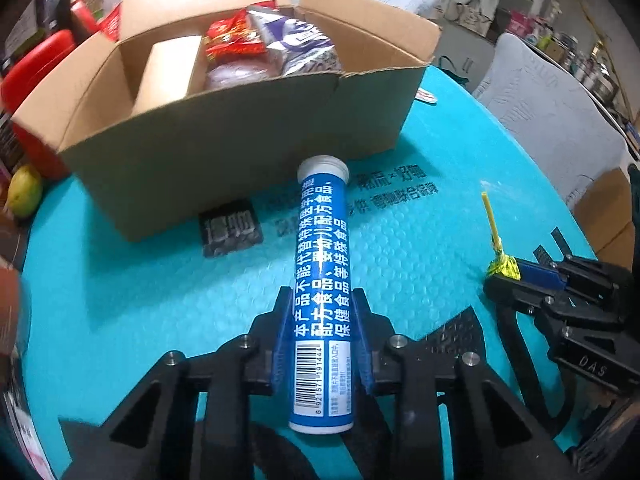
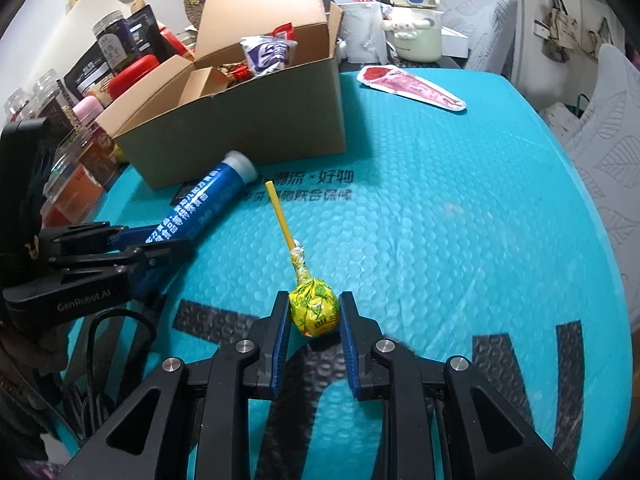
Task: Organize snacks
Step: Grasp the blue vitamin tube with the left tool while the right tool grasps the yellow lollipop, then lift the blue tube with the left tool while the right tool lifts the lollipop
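The left gripper (image 1: 320, 300) is clamped on a blue tube (image 1: 323, 288) near its base, the capped end pointing at the cardboard box (image 1: 224, 160) just ahead. The right gripper (image 2: 314, 312) is closed on the wrapped head of a yellow lollipop (image 2: 314, 308), its stick lying along the teal mat (image 2: 440, 220). The box is judged partly filled, with packets (image 1: 280, 44) at its far side. Each item is best lifted clear of the near wall before being carried over. The tube, held low, is likely to tip forward; it should be kept level and released into the free space.
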Action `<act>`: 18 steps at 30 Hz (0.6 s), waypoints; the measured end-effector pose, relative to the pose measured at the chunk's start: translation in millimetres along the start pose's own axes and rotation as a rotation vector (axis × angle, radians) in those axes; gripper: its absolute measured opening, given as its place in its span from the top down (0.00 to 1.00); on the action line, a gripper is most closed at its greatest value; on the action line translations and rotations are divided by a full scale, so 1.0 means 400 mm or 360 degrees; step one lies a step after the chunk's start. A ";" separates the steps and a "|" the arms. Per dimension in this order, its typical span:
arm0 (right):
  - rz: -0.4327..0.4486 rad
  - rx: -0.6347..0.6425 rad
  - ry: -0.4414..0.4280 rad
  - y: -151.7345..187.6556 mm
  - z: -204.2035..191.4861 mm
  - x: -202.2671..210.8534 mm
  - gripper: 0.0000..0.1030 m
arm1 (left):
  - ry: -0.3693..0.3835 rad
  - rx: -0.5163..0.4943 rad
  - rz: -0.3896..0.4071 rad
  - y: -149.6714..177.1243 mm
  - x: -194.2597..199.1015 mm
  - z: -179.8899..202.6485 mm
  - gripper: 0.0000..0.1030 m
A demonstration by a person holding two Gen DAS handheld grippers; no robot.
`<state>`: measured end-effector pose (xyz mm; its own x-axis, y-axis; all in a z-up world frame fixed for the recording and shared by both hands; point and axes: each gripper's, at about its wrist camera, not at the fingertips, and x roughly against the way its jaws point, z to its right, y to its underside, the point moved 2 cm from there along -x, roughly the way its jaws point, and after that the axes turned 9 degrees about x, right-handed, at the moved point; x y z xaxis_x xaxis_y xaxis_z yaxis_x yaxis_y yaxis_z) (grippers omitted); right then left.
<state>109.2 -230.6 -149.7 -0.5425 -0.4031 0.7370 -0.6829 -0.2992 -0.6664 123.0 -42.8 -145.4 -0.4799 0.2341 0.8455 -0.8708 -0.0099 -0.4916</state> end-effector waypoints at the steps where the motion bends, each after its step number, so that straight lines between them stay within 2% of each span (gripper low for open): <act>1: 0.0001 0.0002 -0.0006 0.002 -0.005 0.002 0.77 | -0.0006 0.0020 -0.0003 0.008 0.006 -0.003 0.73; 9: 0.0004 0.0062 -0.0058 0.032 -0.067 0.021 0.77 | 0.0003 0.0095 -0.0013 0.110 0.092 -0.028 0.73; 18: -0.0015 0.0142 -0.0129 0.068 -0.138 0.032 0.77 | 0.0014 0.0127 -0.0058 0.207 0.143 -0.025 0.73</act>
<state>56.8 -196.2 -152.3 -0.4927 -0.4675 0.7340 -0.6396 -0.3774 -0.6697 24.5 -20.7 -139.5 -0.4470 0.2441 0.8606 -0.8937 -0.0788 -0.4418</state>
